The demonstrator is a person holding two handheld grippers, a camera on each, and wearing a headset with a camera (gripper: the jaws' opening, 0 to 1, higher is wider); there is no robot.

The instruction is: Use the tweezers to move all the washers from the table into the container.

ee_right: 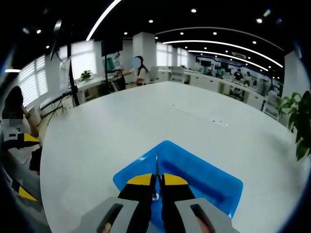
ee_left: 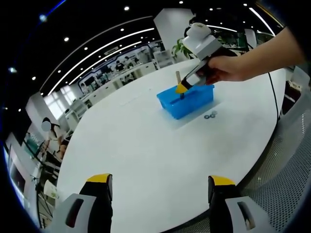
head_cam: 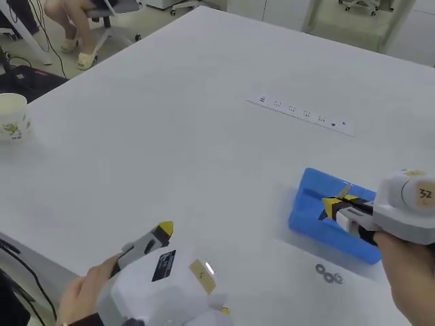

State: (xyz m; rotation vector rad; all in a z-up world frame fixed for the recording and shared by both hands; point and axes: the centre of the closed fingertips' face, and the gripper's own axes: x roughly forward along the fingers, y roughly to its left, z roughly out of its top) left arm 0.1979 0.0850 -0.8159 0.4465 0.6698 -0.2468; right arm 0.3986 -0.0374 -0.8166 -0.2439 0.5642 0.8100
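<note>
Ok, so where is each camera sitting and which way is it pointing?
Head view: on the headset, looking down at the table; left gripper, right gripper and a hand show.
Left gripper view: on the left gripper, open jaws at bottom, facing across to the blue container and right gripper.
Right gripper view: on that gripper, shut on the tweezers, pointing into the container.
Shared: all see the container; the first two, the washers.

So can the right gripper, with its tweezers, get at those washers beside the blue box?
Probably yes. The right gripper hangs over the blue box, shut on the tweezers, and the washers lie on bare table just beside that box, with nothing between them.
</note>
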